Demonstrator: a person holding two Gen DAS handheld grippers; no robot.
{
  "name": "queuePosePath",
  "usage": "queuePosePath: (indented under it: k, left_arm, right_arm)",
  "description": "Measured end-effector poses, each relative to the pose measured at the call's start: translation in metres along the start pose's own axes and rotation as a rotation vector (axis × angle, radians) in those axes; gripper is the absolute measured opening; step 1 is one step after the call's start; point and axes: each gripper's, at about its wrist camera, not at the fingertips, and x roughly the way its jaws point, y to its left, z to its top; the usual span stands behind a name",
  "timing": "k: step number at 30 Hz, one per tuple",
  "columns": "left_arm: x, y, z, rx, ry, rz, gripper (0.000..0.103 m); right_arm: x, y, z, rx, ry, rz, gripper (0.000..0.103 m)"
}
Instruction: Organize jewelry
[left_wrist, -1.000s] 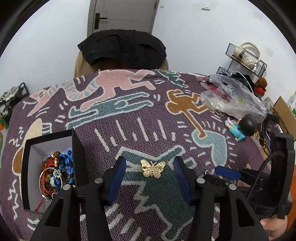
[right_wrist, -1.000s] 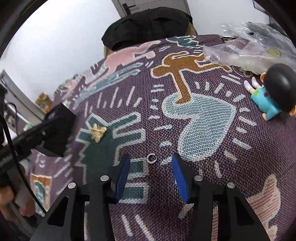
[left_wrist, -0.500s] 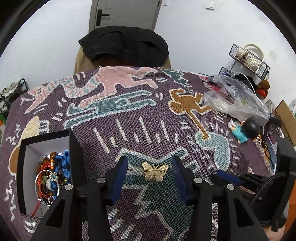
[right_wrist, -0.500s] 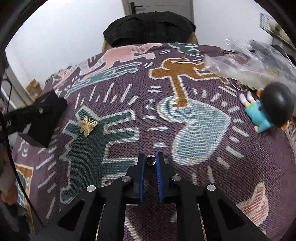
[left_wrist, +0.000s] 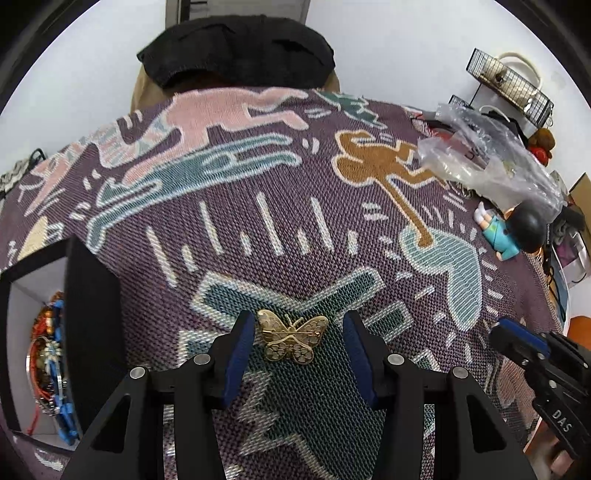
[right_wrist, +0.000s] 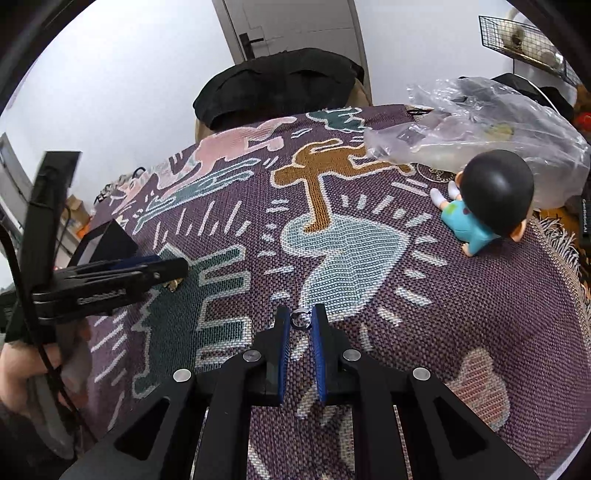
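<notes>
On the patterned woven cloth (left_wrist: 295, 229) covering the desk, the gold butterfly brooch (left_wrist: 293, 340) lies flat between the left gripper (left_wrist: 298, 343)'s wide-spread fingers; it looks light, stiff and thin, probably best pinched across its wingtips. Smaller still, the silver ring (right_wrist: 299, 319) sits clamped between the narrowed fingers of the right gripper (right_wrist: 300, 332), hard, slick and likely to slip. Compared with a second ago, the left fingers have closed in around the brooch, and the right, then open, have shut on the ring.
</notes>
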Motion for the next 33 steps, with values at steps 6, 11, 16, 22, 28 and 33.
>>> queuePosePath:
  k: [6, 11, 16, 22, 28, 33]
  left_arm:
    - [0.006, -0.003, 0.002, 0.003, 0.003, 0.014, 0.051]
    - [0.009, -0.011, 0.000, 0.063, 0.012, 0.063, 0.051]
    - [0.009, -0.010, -0.002, 0.075, 0.015, 0.096, 0.041]
    - [-0.015, -0.008, 0.000, 0.068, -0.046, 0.078, 0.041]
    - [-0.055, -0.001, 0.003, 0.057, -0.118, 0.057, 0.041]
    - [-0.084, 0.013, 0.003, 0.031, -0.174, 0.057, 0.041]
  right_arm:
    - [0.002, -0.004, -0.003, 0.015, 0.003, 0.006, 0.013]
    - [0.004, -0.007, -0.004, 0.025, 0.002, 0.015, 0.013]
    - [-0.001, -0.005, -0.004, 0.027, -0.008, 0.025, 0.013]
    - [-0.012, 0.000, 0.000, 0.019, -0.033, 0.034, 0.013]
    - [-0.023, 0.015, 0.004, -0.002, -0.061, 0.047, 0.013]
    - [-0.031, 0.028, 0.007, -0.019, -0.082, 0.061, 0.013]
